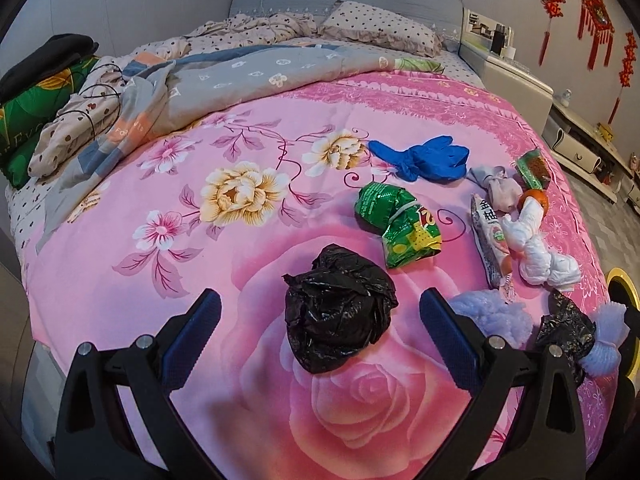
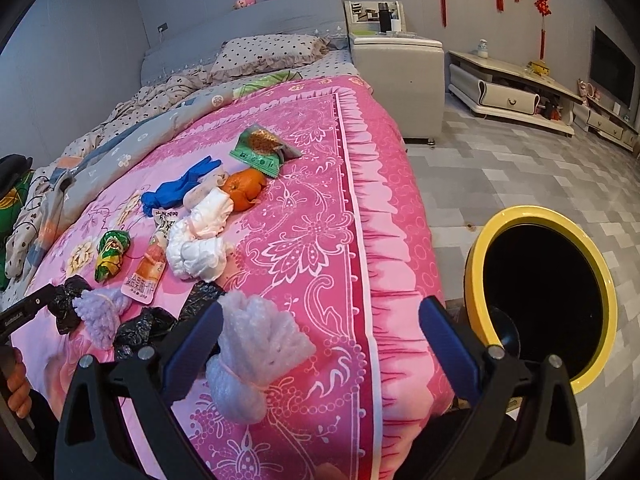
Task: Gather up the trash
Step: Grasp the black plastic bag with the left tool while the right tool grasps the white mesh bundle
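Two grippers are working over the pink bedspread [image 1: 168,264], and both are standing with their fingers spread wide, grasping nothing. You are holding the left gripper [image 1: 320,320] low in the frame of its own view, and a crumpled black bag [image 1: 338,312] is lying on the bedspread between its fingers, touching neither. Up and right of that bag, a green snack wrapper [image 1: 398,224] is resting, with a blue glove [image 1: 424,158] beyond it toward the upper right. Along the right edge of that view, a white wad [image 1: 536,248], a long snack packet [image 1: 488,240] and an orange [image 1: 536,198] are sitting close together.

You are holding the right gripper [image 2: 320,322] at the lower centre of its view, and a bundle of white foam wrap [image 2: 252,354] is lying just beside its left finger; I cannot tell whether they are touching. At lower right of that frame, a yellow-rimmed bin [image 2: 476,264] is standing on the tiled floor [image 2: 500,168] just beside the bed edge, its dark mouth facing the camera. Another green packet [image 2: 260,148] is lying farther up the bedspread, near the orange.
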### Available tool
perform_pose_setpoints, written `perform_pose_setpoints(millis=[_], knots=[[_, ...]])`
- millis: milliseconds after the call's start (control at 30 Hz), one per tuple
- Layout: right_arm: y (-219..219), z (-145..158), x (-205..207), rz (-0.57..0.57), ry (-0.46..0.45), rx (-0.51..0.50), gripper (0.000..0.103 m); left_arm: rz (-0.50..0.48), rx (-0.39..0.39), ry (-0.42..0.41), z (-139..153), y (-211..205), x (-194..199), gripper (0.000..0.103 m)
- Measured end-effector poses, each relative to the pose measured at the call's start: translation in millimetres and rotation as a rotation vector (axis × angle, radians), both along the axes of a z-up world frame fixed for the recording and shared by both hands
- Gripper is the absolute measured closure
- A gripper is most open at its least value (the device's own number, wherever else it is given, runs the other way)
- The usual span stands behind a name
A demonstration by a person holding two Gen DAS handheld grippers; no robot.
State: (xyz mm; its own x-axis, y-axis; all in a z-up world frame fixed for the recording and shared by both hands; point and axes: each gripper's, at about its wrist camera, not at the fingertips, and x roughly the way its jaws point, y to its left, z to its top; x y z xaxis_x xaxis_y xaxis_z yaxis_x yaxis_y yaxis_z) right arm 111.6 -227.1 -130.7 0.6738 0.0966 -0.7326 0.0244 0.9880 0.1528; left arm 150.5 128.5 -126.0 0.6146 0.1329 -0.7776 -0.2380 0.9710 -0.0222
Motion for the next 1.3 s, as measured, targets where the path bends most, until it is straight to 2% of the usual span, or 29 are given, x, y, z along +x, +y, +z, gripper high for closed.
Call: perform_pose_setpoints(millis=[133, 400, 500, 533, 567, 633, 733, 800, 867, 967, 1067, 1167, 1300], knots=[[4.8, -4.8, 6.7, 0.030, 0.011, 0.019, 0.009, -0.009, -0.006, 0.030, -14.6, 0.9, 12.1, 0.008], [14.3, -11.9, 15.7, 0.089, 0.014, 0.047, 0.016, -0.068, 0.009, 0.088, -39.7, -6.2, 41.5, 0.008], [18.2, -17.7, 16.5, 0.121, 0.034, 0.077, 0.023, -0.087, -0.017, 0.115, -49.8, -4.8, 48.0, 0.009], [19.5, -19.5, 17.1, 0.130, 0.042, 0.078, 0.028, -0.085, -0.034, 0.127, -52.9, -3.7, 49.9, 0.010], [21.9, -22.6, 17.6, 0.139, 0.055, 0.078, 0.035, -0.086, -0.054, 0.137, -55.5, -2.2, 51.3, 0.017], [24.0, -31.1, 20.5, 0.159, 0.097, 0.096, 0.043, -0.087, -0.077, 0.151, -59.6, -0.1, 53.0, 0.019], [22.7, -33.4, 22.2, 0.163, 0.102, 0.122, 0.051, -0.098, -0.070, 0.142, -60.4, -2.5, 54.1, 0.022], [21.8, -31.3, 21.7, 0.174, 0.094, 0.145, 0.057, -0.095, -0.071, 0.133, -59.4, -3.1, 54.1, 0.029], [23.7, -32.2, 21.4, 0.191, 0.092, 0.144, 0.063, -0.096, -0.065, 0.120, -57.7, -4.0, 52.5, 0.043], [22.5, -32.4, 21.2, 0.200, 0.098, 0.157, 0.067, -0.089, -0.068, 0.110, -55.9, -0.5, 49.6, 0.056], [22.6, -29.0, 17.5, 0.205, 0.086, 0.165, 0.070, -0.083, -0.081, 0.096, -53.4, 3.0, 47.0, 0.063], [21.0, -21.7, 11.4, 0.212, 0.074, 0.183, 0.070, -0.081, -0.134, 0.055, -45.2, 8.4, 41.2, 0.065], [18.7, -6.0, 0.3, 0.218, 0.041, 0.180, 0.071, -0.073, -0.157, 0.001, -33.2, 11.6, 31.5, 0.065]])
